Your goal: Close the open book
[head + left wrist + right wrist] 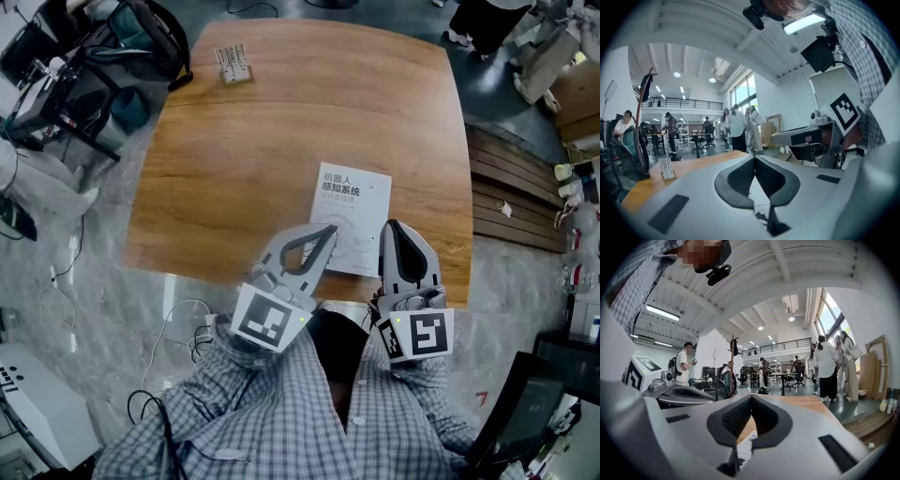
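Note:
A white book (352, 212) with a printed title lies closed, front cover up, near the front edge of the wooden table (244, 169). My left gripper (330, 231) hovers over the book's near left corner, jaws shut and empty. My right gripper (391, 226) hangs just past the book's right edge, also shut with nothing in it. In the left gripper view the tips of the left gripper (754, 157) meet, and a strip of the book (757, 193) shows below them. The right gripper view shows the right gripper (751, 397) closed, with a sliver of the book (746, 444) beneath.
A small white card stand (232, 63) sits at the table's far left. A backpack and chair (131, 47) stand left of the table, wooden planks (506, 187) lie on the floor to the right. Several people (829, 366) stand beyond the table.

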The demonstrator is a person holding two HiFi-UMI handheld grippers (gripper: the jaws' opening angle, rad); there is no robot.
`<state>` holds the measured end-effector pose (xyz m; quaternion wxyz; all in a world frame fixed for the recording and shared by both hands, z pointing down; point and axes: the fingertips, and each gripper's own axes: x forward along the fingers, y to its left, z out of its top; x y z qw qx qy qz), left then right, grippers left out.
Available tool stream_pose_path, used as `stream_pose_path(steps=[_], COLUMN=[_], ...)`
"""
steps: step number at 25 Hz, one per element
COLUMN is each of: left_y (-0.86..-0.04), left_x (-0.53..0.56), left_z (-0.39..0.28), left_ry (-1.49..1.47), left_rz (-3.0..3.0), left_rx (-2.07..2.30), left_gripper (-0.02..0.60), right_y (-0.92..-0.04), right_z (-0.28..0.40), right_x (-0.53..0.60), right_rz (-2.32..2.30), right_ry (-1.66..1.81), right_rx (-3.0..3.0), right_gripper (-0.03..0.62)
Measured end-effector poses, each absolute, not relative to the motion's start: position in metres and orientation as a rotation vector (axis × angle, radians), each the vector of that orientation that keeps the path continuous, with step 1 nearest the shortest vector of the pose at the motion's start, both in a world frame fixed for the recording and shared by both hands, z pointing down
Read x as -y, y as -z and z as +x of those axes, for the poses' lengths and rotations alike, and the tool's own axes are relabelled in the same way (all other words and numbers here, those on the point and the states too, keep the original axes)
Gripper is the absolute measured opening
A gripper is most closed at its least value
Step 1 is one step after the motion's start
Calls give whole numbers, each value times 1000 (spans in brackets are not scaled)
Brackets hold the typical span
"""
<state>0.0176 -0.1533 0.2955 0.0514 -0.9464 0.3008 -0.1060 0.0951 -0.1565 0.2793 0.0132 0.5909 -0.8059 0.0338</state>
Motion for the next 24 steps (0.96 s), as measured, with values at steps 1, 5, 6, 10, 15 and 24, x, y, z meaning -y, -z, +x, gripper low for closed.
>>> stream_pose_path(steps=[1, 5, 6, 10, 15, 24], left_y=[-296, -294, -293, -294, -295, -295], left_x=[154, 156, 157, 157, 158, 154], left_z=[16, 12, 11, 9, 6, 4], left_ry=[320, 314, 309, 303, 300, 312], left_rz=[-2881, -2881, -2884, -2887, -2893, -2896], left_rx=[-920, -940, -946, -959, -966, -961], left_gripper=[11, 11, 11, 11, 11, 11], right_y=[-280, -280, -280, -282, -283, -283], right_z=[95, 92, 92, 91, 88, 84], right_x=[156, 156, 156, 155, 155, 151], right_rz=[1839, 1834, 1832, 1825, 1818, 1809], right_ry=[-107, -113, -114, -118, -127, -125], right_rx=[2511, 2511, 2511, 2513, 2513, 2515], right_gripper=[20, 20, 20, 20, 20, 20])
